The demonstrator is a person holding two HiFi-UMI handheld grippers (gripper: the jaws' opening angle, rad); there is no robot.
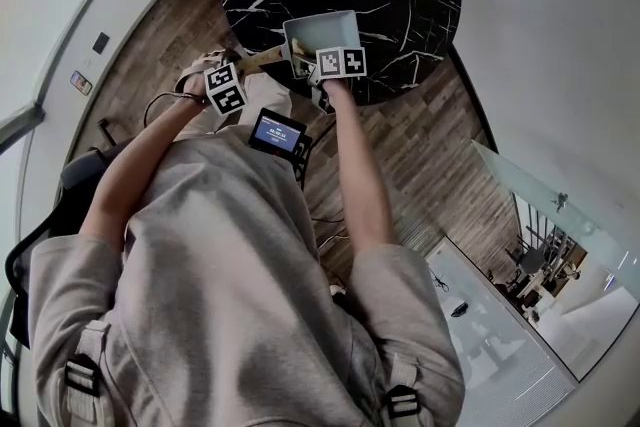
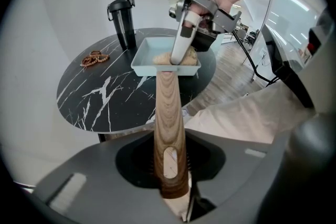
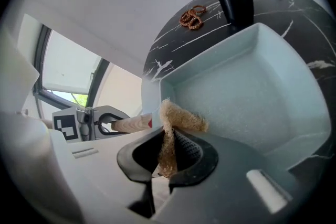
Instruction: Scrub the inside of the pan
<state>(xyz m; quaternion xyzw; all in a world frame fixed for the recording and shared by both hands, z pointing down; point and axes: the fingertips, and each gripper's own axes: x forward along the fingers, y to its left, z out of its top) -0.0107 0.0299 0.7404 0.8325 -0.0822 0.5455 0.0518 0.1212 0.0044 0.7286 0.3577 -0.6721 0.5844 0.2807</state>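
Left claw (image 2: 170, 178) gripped the tapered wooden handle (image 2: 169, 107) of the square pale-blue pan (image 3: 252, 86); right claw (image 3: 168, 152) pinched a fibrous tan pad (image 3: 181, 119) at its seven-o'clock corner.

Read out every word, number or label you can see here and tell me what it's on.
Chest screen: lit text, too small to read.
Wall tag: too small to read.
Marker cubes: square patterns only, no words.
Pan: no print seen.
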